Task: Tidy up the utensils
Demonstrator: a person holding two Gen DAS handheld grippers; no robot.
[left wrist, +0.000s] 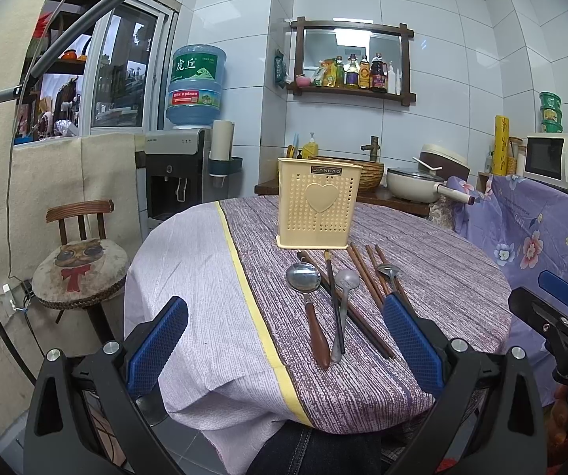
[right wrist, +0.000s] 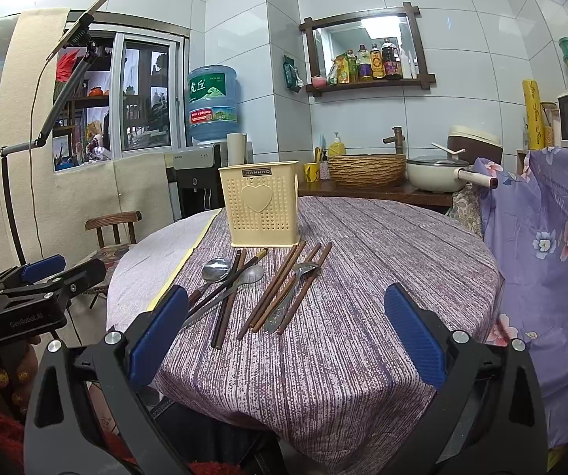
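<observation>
A cream perforated utensil holder (left wrist: 317,204) with a heart on its front stands upright on the round table (left wrist: 189,277); it also shows in the right wrist view (right wrist: 262,208). In front of it lie a wooden-handled spoon (left wrist: 307,297), a grey spoon (left wrist: 343,304), a smaller spoon (left wrist: 389,273) and several brown chopsticks (left wrist: 363,277). The same spoons (right wrist: 220,277) and chopsticks (right wrist: 280,289) lie loose in the right wrist view. My left gripper (left wrist: 284,340) is open and empty, above the near table edge. My right gripper (right wrist: 284,336) is open and empty, short of the utensils.
A wooden chair (left wrist: 80,261) with a cat cushion stands left of the table. A water dispenser (left wrist: 189,158) is behind it. A counter with a woven basket (right wrist: 367,168) and a white pot (right wrist: 438,172) lies beyond the table. A floral cloth (right wrist: 553,237) hangs at the right.
</observation>
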